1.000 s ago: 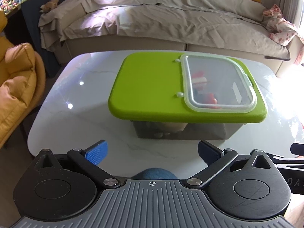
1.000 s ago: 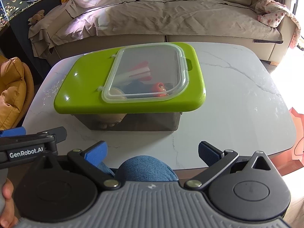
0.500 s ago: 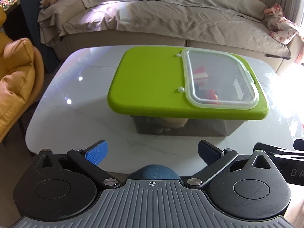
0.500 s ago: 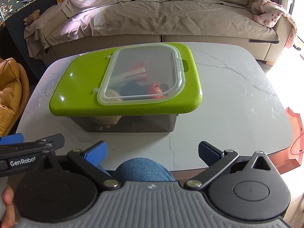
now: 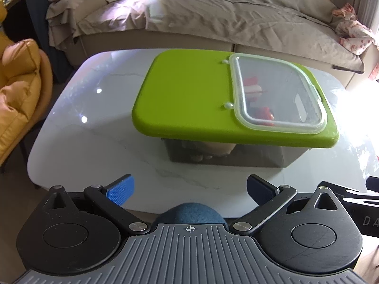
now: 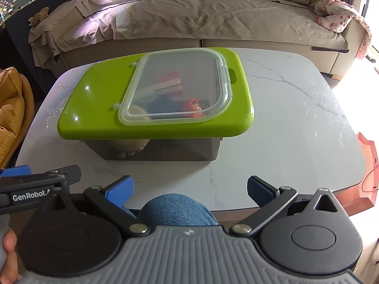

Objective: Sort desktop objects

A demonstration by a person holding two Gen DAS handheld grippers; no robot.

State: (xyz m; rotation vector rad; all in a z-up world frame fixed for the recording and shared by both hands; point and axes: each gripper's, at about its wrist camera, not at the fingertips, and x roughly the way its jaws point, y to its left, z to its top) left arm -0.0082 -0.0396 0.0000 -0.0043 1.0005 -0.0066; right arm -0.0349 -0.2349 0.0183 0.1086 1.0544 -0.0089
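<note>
A grey storage box (image 5: 227, 156) (image 6: 165, 151) with a green lid (image 5: 184, 94) (image 6: 99, 99) stands on the white marble table (image 5: 94, 127) (image 6: 296, 127). Its clear flap (image 5: 277, 92) (image 6: 177, 87) is shut. Through the flap I see red, white, dark and beige objects inside. My left gripper (image 5: 189, 189) is open and empty, held at the table's near edge in front of the box. My right gripper (image 6: 189, 188) is open and empty, also at the near edge. The left gripper also shows in the right wrist view (image 6: 35, 184).
A sofa under a beige cover (image 5: 213, 19) (image 6: 201, 16) runs behind the table. A yellow cushioned chair (image 5: 19, 90) stands at the left. A blue-jeaned knee (image 6: 175, 209) is below the table edge. An orange object (image 6: 367, 165) lies right of the table.
Both grippers have drawn back and risen slightly, so the box looks a little farther away. Both stay open. The box has not moved.
</note>
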